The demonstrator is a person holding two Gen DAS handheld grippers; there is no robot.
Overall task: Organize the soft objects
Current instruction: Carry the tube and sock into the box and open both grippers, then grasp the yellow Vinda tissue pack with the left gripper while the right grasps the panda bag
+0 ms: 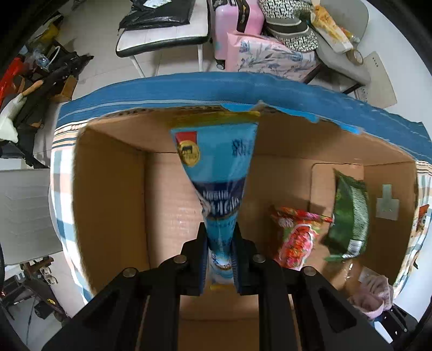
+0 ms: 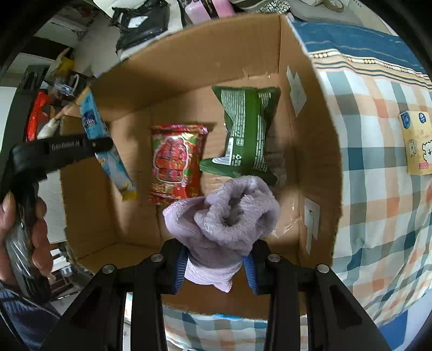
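Observation:
My left gripper (image 1: 219, 243) is shut on a blue Nestle pouch (image 1: 216, 167) and holds it over the open cardboard box (image 1: 113, 194). The pouch also shows in the right wrist view (image 2: 108, 151), with the left gripper (image 2: 64, 151) clamped on it. My right gripper (image 2: 216, 262) is shut on a rolled lilac fleece cloth (image 2: 229, 213) above the box's near side. A red snack packet (image 2: 175, 162) and a green snack packet (image 2: 245, 129) lie on the box floor (image 2: 135, 216). Both show in the left wrist view, red (image 1: 294, 237) and green (image 1: 348, 216).
The box stands on a checked bedspread (image 2: 378, 189) with a blue border (image 1: 189, 89). A yellow tissue pack (image 2: 417, 143) lies on the bedspread to the right. Beyond the bed are a pink suitcase (image 1: 237, 24), a table (image 1: 162, 40) and floor clutter.

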